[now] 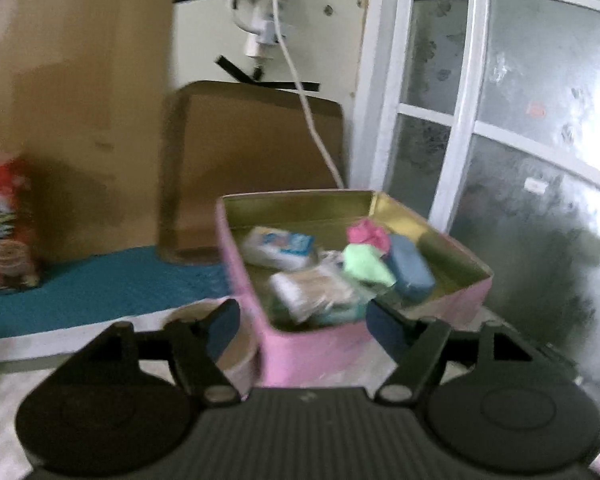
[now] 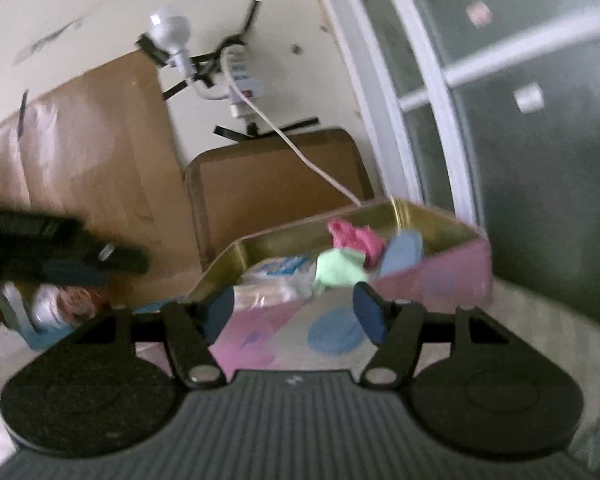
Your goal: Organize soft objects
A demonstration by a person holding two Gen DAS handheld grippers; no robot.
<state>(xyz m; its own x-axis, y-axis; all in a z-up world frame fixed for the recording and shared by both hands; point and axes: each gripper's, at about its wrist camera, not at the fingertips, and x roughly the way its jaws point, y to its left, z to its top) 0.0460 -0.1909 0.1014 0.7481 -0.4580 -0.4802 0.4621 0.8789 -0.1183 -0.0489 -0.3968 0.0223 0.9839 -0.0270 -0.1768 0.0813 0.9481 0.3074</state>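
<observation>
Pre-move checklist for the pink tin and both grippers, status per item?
1. Left gripper empty, jaws apart: ok.
2. Right gripper empty, jaws apart: ok.
3. Pink tin upright, open top: ok.
4. Soft items inside the tin: pink cloth, green cloth, blue pouch, tissue pack: ok.
5. White cable clear of the tin: cannot tell, it drops behind the back rim.
6. Anything left outside to sort: cannot tell, frames blurred.

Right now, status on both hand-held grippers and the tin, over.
Left hand-held gripper open, empty. Right hand-held gripper open, empty. Pink tin holds pink cloth, green cloth, blue sponge, tissue pack. Nothing blocking.
</observation>
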